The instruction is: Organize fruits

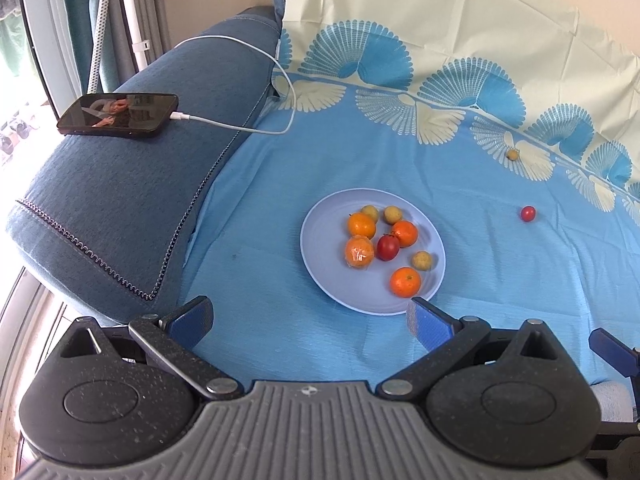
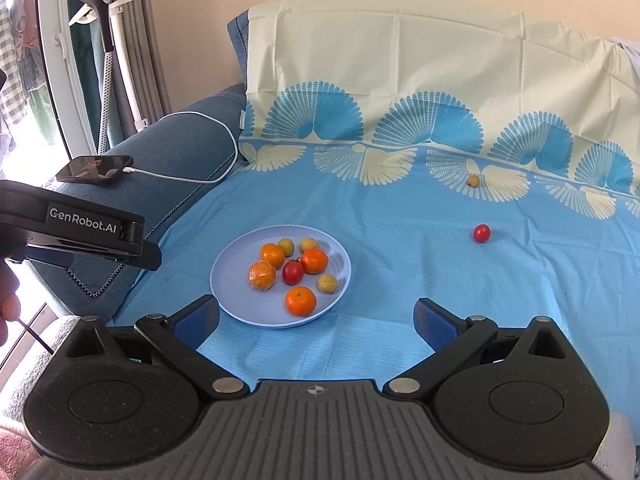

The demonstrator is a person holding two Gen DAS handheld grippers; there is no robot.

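Note:
A pale blue plate [image 1: 320,240] [image 2: 228,280] lies on the blue cloth and holds several oranges [image 1: 405,282] [image 2: 300,301], one of them in plastic wrap [image 1: 359,253], a red tomato [image 1: 387,247] [image 2: 293,272] and small yellow fruits [image 1: 422,260]. Off the plate, a small red tomato [image 1: 528,213] [image 2: 481,233] and a small yellow fruit [image 1: 512,155] [image 2: 473,180] lie to the right on the cloth. My left gripper [image 1: 310,322] is open, just short of the plate's near rim. My right gripper [image 2: 318,322] is open and empty, near the plate's right front. The left gripper's body [image 2: 92,236] shows at the left of the right wrist view.
A phone [image 1: 118,115] [image 2: 95,168] with a white charging cable [image 1: 256,52] rests on the blue sofa armrest [image 1: 120,208] at the left. The patterned cloth [image 2: 400,220] runs up the sofa back. A garment steamer stand [image 2: 106,32] and curtains are at the far left.

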